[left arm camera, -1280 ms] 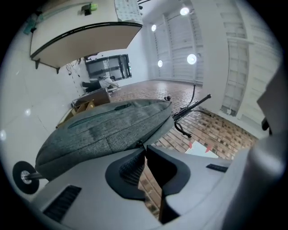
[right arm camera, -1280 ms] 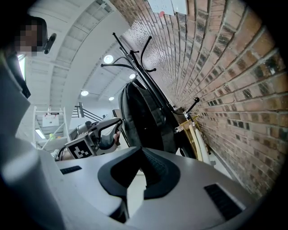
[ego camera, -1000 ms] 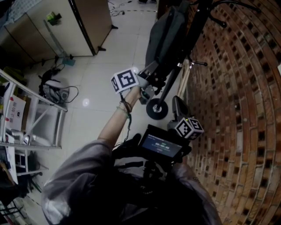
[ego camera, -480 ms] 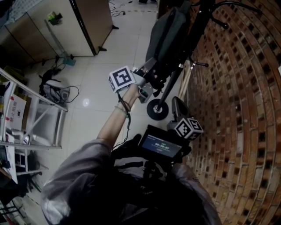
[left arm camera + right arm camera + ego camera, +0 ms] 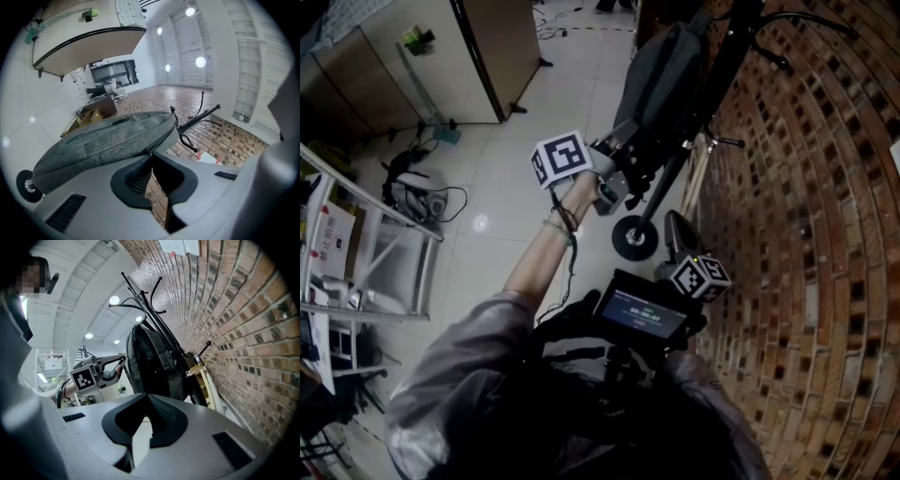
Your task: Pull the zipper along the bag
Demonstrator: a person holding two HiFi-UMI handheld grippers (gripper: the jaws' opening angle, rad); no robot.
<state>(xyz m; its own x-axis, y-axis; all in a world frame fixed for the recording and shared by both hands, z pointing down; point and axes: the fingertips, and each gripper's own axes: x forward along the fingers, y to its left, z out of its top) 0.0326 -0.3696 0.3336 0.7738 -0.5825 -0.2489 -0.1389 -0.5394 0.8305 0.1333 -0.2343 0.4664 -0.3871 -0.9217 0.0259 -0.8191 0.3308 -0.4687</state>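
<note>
Our left gripper [image 5: 151, 156] pinches the zipper [image 5: 146, 150] on the far grey bag [image 5: 103, 140]. Our right gripper [image 5: 147, 394] hangs near us, closed and empty.

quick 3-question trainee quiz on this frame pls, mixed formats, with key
1. True or false: the right gripper is touching the grey bag.
2. What do the left gripper's jaws pinch? A) a bag strap B) the zipper pull C) nothing
3. Fill in: the bag hangs on a black stand beside a ____ wall.
Key: 1 false; 2 B; 3 brick.
</note>
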